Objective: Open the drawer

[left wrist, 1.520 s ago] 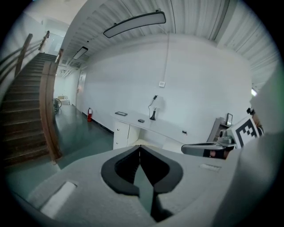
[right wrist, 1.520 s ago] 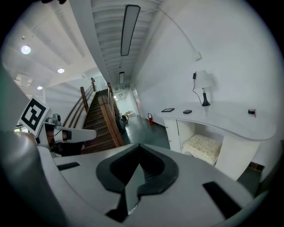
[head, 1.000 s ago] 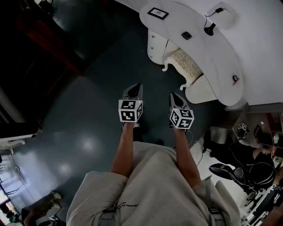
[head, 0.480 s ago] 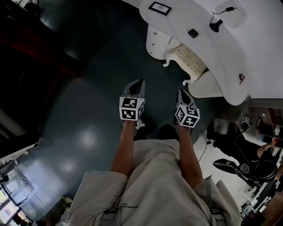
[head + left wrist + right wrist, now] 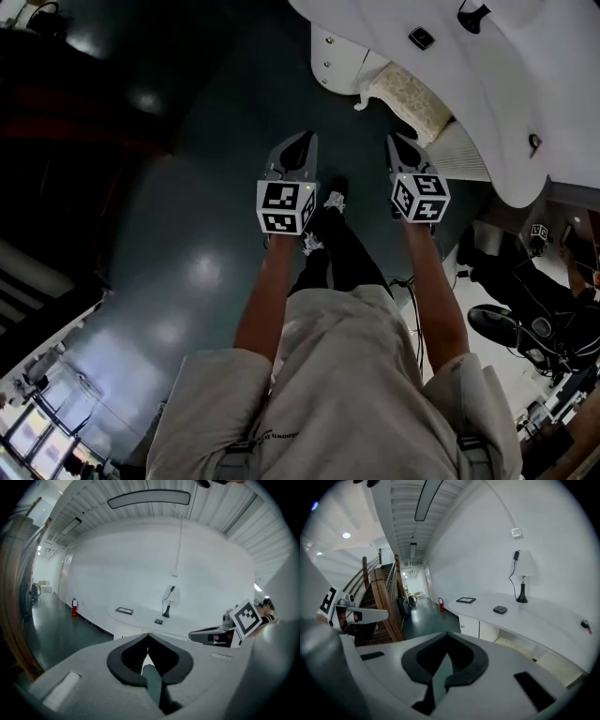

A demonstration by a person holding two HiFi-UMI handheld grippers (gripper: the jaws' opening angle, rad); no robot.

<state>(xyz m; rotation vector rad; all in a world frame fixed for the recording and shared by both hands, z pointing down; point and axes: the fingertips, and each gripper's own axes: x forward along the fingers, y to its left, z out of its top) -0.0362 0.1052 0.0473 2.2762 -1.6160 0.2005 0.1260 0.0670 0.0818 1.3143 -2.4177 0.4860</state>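
Observation:
A white drawer unit with small round knobs stands under the left end of a curved white desk. In the right gripper view the drawer unit shows just beyond the jaws, still some way off. My left gripper and right gripper are held side by side over the dark floor, both pointing toward the desk. Each is shut with nothing between its jaws. In the left gripper view my left gripper aims at the desk, with the right gripper's marker cube beside it.
A cream ornate stool sits tucked under the desk. On the desk are a lamp, a small black box and a picture frame. A wooden staircase rises at the left. A seated person is at the right.
The person has walked toward the desk. Both grippers have moved forward, and the drawer unit and stool now lie closer, higher in the head view.

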